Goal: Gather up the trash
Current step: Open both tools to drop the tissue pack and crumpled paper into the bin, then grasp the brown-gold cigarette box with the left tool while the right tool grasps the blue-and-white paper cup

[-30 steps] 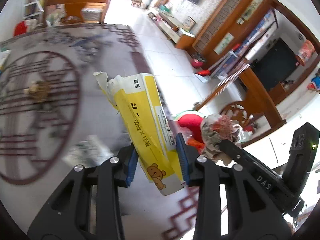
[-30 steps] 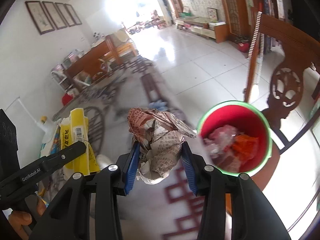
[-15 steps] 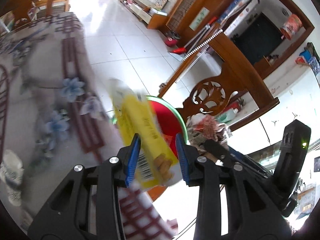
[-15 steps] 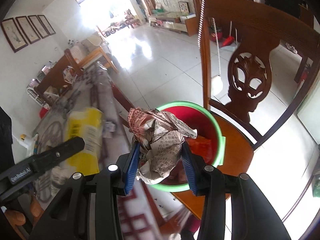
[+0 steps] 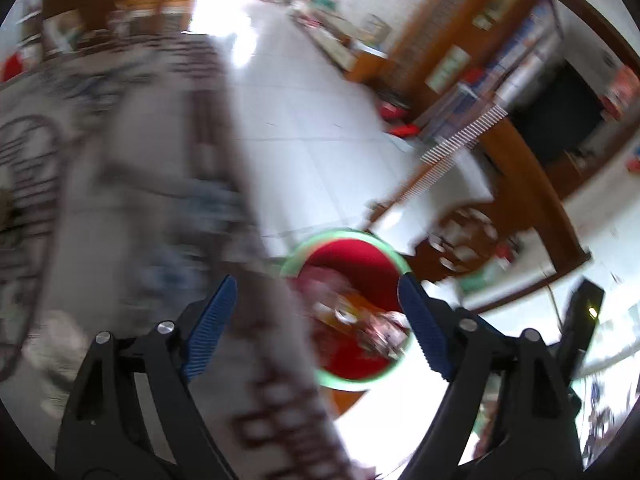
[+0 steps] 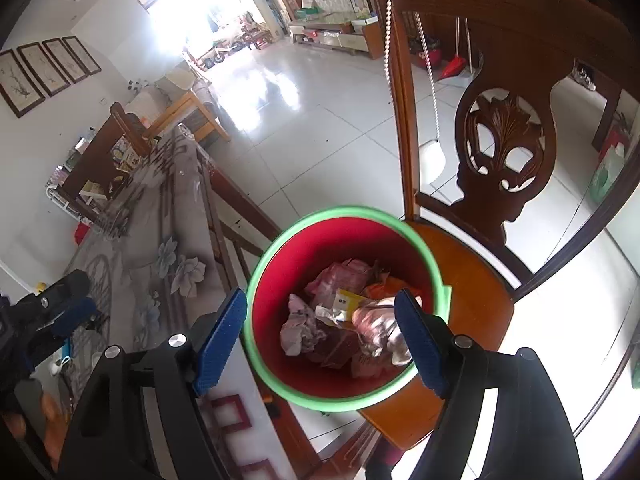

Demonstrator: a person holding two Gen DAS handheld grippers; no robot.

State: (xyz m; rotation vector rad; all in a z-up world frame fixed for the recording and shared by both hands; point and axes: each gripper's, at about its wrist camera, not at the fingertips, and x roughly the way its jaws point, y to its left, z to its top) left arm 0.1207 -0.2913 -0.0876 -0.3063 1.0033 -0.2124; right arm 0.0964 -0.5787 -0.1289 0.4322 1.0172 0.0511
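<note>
A red bin with a green rim (image 6: 264,264) stands on a wooden chair seat (image 6: 472,312) and holds several pieces of trash. The crumpled newspaper ball (image 6: 376,324) lies inside it, next to the yellow carton (image 6: 346,300). My right gripper (image 6: 320,336) is open and empty right above the bin. My left gripper (image 5: 316,320) is open and empty, above the table's edge beside the bin (image 5: 396,260); that view is blurred. The left gripper also shows at the left in the right wrist view (image 6: 56,308).
The carved wooden chair back (image 6: 504,148) rises behind the bin. A table with a grey patterned cloth (image 6: 160,240) lies to the left. White tiled floor (image 6: 320,120) stretches beyond, with wooden furniture along the walls.
Both grippers have opened. The newspaper ball has dropped from the right gripper and the yellow carton from the left; both now lie in the bin. The left view has swung fast.
</note>
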